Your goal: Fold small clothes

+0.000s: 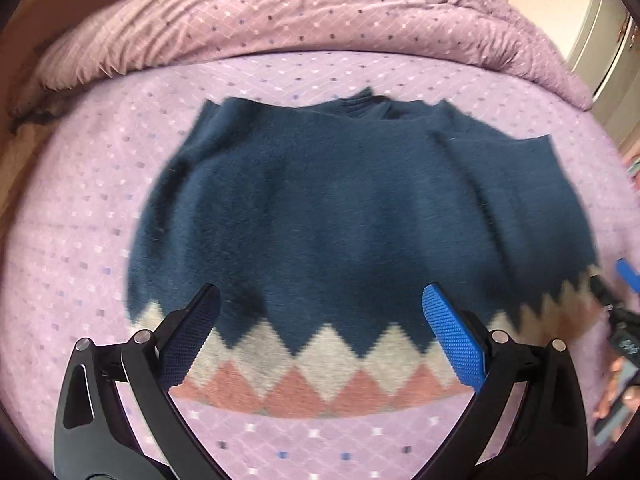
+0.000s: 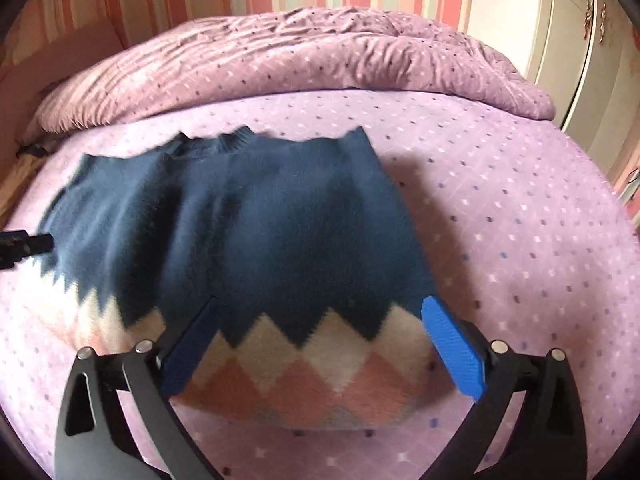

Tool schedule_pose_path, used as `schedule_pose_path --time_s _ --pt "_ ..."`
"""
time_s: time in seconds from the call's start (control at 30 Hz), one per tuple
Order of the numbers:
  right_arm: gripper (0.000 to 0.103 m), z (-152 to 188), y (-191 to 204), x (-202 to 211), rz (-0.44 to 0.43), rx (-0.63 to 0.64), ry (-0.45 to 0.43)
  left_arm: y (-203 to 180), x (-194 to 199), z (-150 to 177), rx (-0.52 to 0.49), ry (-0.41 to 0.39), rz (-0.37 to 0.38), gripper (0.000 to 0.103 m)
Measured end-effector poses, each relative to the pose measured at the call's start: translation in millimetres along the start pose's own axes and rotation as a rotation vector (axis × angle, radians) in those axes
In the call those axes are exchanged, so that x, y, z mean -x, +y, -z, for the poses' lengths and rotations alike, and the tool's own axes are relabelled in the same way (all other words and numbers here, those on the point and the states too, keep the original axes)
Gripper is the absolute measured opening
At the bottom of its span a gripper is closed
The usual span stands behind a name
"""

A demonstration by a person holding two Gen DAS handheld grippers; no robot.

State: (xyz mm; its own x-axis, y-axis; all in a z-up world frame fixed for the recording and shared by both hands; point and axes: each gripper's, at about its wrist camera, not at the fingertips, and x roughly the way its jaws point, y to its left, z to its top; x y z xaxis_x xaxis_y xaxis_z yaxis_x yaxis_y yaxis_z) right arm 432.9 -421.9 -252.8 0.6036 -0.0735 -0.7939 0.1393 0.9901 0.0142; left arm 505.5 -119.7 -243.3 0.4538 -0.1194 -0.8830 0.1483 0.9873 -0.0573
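The sweater (image 1: 340, 216) lies flat on the bed (image 1: 80, 208), collar at the far end and patterned hem (image 2: 304, 364) at the near end, so its long axis runs near to far, straight ahead of both grippers. The left gripper (image 1: 320, 332) and right gripper (image 2: 320, 344) each hang over the hem with fingers wide and nothing held, the left toward the hem's left part and the right at its right corner. Only the left view shows the folded-in right side of the sweater; only the right view shows the bare bed to the right.
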Motion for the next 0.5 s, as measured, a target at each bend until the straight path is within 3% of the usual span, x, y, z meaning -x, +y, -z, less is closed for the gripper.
schedule_pose_path --time_s 0.1,0.2,0.3,0.4,0.5 --pt "0.101 -0.1 -6.3 5.3 0.028 0.008 -0.008 0.5 7.1 5.8 0.048 -0.031 0.081 0.100" --pt "0.101 1.0 -14.3 17.0 0.046 0.002 -0.054 -8.4 14.9 11.7 0.033 -0.063 0.073 0.100" --pt "0.101 -0.6 -21.4 20.7 0.048 -0.009 -0.041 -20.5 8.0 16.2 0.020 0.018 0.067 0.100" --pt "0.101 -1.2 -23.3 30.8 0.068 0.005 -0.071 -38.3 3.8 21.6 0.000 0.048 0.105 0.100" --pt "0.101 -2.2 -27.8 31.4 0.094 0.017 -0.052 -67.5 -3.2 29.7 -0.069 0.063 0.073 0.100"
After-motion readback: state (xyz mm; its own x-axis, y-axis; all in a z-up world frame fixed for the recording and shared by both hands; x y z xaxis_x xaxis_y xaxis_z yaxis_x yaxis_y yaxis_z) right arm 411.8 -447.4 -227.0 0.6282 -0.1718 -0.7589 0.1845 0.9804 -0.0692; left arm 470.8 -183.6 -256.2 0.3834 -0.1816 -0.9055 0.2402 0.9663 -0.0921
